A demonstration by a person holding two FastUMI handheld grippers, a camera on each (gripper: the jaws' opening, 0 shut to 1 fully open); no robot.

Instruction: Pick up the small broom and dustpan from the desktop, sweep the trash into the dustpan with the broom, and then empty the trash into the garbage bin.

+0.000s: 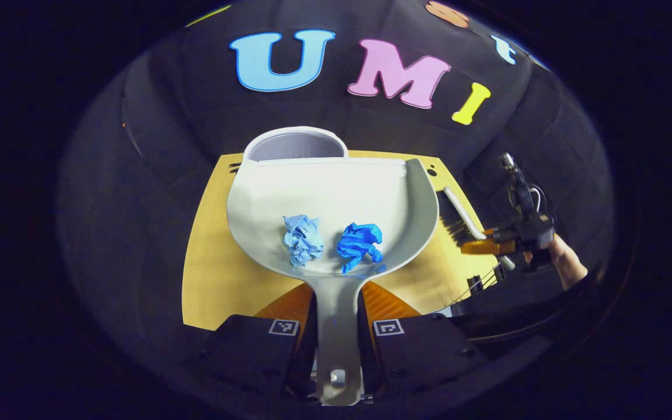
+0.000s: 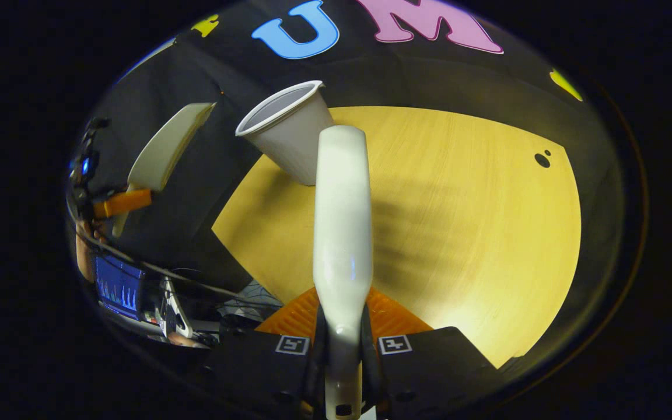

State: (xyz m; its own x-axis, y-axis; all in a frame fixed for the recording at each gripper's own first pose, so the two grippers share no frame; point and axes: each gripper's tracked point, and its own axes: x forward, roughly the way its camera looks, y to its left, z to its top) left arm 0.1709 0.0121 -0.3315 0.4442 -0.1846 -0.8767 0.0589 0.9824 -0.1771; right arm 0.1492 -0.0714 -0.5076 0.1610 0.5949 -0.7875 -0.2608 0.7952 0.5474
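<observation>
The left gripper (image 1: pixel 336 326) clamps the dustpan (image 1: pixel 336 204) by its handle, above the bench (image 1: pixel 219 280); two blue wads (image 1: pixel 303 239) lie in the pan, whose front edge hides most of the bin (image 1: pixel 295 144) behind it. The right gripper (image 2: pixel 342 338) clamps the broom (image 2: pixel 342 221) by its handle, bristles hidden beneath the white back.

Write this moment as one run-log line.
left hand-held gripper: holds dustpan | two paper balls inside | right hand-held gripper: holds broom | bin ahead
</observation>
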